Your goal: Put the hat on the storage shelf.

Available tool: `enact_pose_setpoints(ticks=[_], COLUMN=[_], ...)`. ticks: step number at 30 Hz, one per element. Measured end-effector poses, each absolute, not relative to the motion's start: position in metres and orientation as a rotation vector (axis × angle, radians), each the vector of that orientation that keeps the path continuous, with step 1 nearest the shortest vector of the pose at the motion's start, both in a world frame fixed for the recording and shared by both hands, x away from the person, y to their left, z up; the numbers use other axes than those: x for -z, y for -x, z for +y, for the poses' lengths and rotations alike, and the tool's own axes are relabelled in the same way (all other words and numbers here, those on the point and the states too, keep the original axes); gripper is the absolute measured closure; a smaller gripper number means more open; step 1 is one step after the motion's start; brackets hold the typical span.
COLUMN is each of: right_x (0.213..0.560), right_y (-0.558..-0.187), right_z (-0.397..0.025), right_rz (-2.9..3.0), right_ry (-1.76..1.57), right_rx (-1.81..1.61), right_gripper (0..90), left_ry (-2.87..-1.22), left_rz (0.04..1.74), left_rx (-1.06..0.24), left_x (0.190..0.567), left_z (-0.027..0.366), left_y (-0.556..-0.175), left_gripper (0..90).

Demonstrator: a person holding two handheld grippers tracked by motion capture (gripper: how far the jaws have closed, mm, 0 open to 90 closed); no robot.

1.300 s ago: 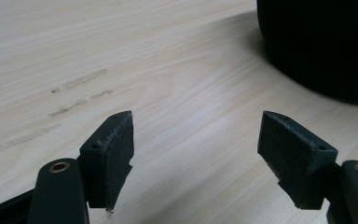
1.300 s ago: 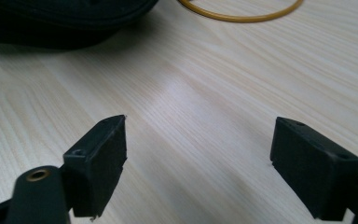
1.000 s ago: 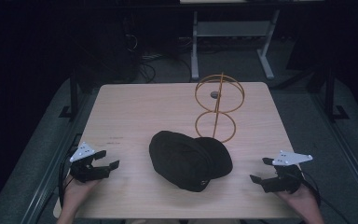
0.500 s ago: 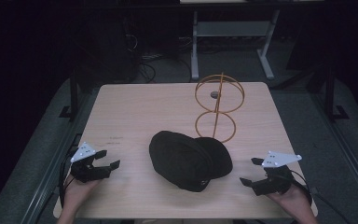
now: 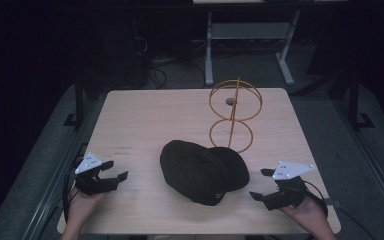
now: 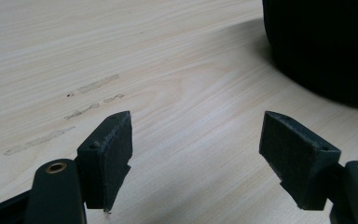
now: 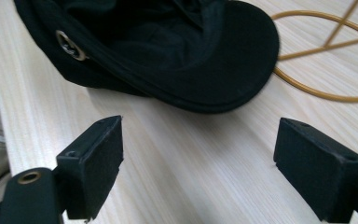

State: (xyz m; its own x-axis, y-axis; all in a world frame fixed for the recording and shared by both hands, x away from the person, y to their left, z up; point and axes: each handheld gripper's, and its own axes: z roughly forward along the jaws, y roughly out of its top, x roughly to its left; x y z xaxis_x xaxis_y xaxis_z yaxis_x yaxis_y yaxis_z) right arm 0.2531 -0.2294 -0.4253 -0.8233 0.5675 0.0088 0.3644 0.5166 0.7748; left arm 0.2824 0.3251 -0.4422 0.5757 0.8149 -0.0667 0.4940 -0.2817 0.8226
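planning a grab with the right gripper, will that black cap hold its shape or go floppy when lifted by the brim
The black fabric cap probably sags at the crown, since the cloth shows soft folds in the right gripper view. Its curved brim looks stiffer, with a stitched, even edge, so it should hold shape between the jaws. It seems light, and would likely slide on the smooth pale wooden table if pushed.

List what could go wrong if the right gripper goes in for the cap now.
1. The right gripper is open facing the black cap's brim; soft fabric may slide or fold rather than get pinched.
2. The gold wire stand sits just behind the cap, so a push could shove the cap into it and perhaps tip it.
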Motion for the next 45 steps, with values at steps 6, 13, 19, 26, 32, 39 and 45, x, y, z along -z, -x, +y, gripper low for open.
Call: enact_pose_setpoints(ticks=[6,13,19,26,32,39,45], right_x=[0.419,0.409,0.405,0.392,0.386,0.383,0.380], right_y=[-0.252,-0.251,-0.250,-0.250,-0.252,-0.255,-0.257], right_z=[-0.217,-0.188,-0.173,-0.154,-0.132,-0.116,-0.094], right_rz=[2.538,2.605,2.633,2.646,2.676,2.712,2.760], right_ry=[-0.726,-0.607,-0.559,-0.468,-0.414,-0.380,-0.332], right_rx=[-1.202,-1.198,-1.206,-1.236,-1.209,-1.199,-1.179], right_gripper=[15.5,17.6,20.8,27.1,33.4,38.9,45.1], left_ry=[-1.946,-1.946,-1.942,-1.940,-1.939,-1.942,-1.942], left_rz=[1.056,1.056,1.055,1.055,1.054,1.050,1.050], left_rx=[-0.476,-0.479,-0.475,-0.475,-0.468,-0.468,-0.467], left_x=[0.442,0.442,0.442,0.442,0.442,0.441,0.442], left_z=[0.326,0.327,0.327,0.327,0.325,0.325,0.325], left_y=[-0.281,-0.280,-0.280,-0.280,-0.280,-0.280,-0.280], left_gripper=[25.4,25.4,25.4,25.4,25.3,25.2,25.2])
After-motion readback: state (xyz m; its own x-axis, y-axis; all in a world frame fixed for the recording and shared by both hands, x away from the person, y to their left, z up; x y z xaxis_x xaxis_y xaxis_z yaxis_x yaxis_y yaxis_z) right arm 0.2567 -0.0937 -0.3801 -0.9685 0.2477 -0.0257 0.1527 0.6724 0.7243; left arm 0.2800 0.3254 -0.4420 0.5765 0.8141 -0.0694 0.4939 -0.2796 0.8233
